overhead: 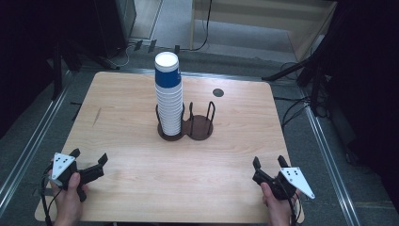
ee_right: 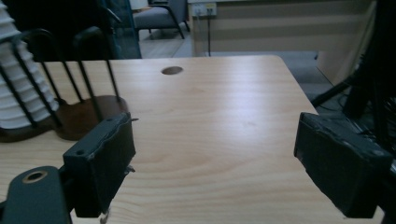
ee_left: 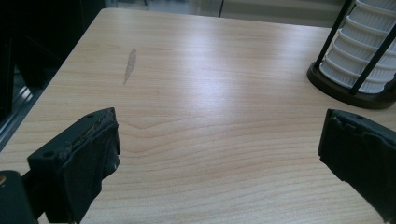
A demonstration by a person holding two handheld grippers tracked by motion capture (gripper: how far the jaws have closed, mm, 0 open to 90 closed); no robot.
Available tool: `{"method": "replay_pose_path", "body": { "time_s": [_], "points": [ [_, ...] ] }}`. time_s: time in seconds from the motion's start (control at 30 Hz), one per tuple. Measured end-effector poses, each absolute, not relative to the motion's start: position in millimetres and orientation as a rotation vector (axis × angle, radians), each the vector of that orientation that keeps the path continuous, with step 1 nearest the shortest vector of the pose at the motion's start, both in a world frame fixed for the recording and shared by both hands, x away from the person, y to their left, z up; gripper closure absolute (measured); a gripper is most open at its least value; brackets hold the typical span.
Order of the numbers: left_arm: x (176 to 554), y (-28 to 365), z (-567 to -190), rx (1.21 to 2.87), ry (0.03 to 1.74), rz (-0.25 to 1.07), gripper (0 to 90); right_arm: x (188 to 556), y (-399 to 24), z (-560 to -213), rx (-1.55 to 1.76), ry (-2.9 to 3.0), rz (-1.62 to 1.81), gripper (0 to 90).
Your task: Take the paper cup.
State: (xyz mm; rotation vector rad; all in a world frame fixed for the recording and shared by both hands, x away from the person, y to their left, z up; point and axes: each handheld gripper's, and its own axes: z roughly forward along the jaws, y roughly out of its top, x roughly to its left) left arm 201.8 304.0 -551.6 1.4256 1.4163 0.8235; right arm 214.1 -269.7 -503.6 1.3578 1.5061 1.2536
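A: Where does the stack of cups (overhead: 168, 94) stand?

B: It stands upright in the left ring of the dark holder (overhead: 186, 127), which sits near the middle of the tabletop (overhead: 141, 179). The top cup (overhead: 167, 70) has a blue wall and a white rim; the cups below it are white.

A: And the other ring of that holder?

B: The right ring (overhead: 201, 123) touches the left one, with thin black posts rising around it. In the right claw's view its brown base (ee_right: 88, 114) shows bare between the posts.

A: Where is the left claw (overhead: 88, 157)?

B: Well apart from the holder, toward the near left corner of the tabletop, gripped by a hand (overhead: 69, 197). Its jaws are spread wide with nothing between them. In its own view, bare wood lies between the two black jaws and the foot of the cup stack (ee_left: 359, 60) stands off to the upper right.

A: The right claw (overhead: 269, 162)?

B: Also well apart from the holder, toward the near right corner, gripped by the other hand (overhead: 277, 207). Its jaws are released too, parted less widely than the left one's in the high view, and they grasp nothing. In its own view, the holder (ee_right: 56, 119) lies to the left, beyond the left jaw.

A: Anything else near the holder?

B: A small dark round hole (overhead: 218, 92) in the tabletop, beyond the holder and slightly to its right. A faint streak (overhead: 96, 116) marks the wood to the holder's left.
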Motion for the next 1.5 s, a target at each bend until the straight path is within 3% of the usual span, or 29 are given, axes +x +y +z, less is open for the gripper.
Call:
{"method": "replay_pose_path", "body": {
  "time_s": [0.47,0.6,0.73,1.5],
  "points": [
    [202.2,303.3,-551.5,1.434,1.416,0.829,0.0,234.8,-215.5,-460.4,1.233,1.587,1.367,10.8],
    [202.8,303.4,-551.5,1.435,1.418,0.828,0.0,245.7,-196.7,-448.3,1.208,1.627,1.404,2.5],
    [202.8,303.4,-551.4,1.439,1.414,0.827,0.0,253.9,-179.1,-439.4,1.171,1.653,1.418,0.3],
    [202.2,303.9,-551.6,1.43,1.409,0.822,0.0,287.3,-78.5,-404.9,1.036,1.735,1.511,0.0]
  ]
}}
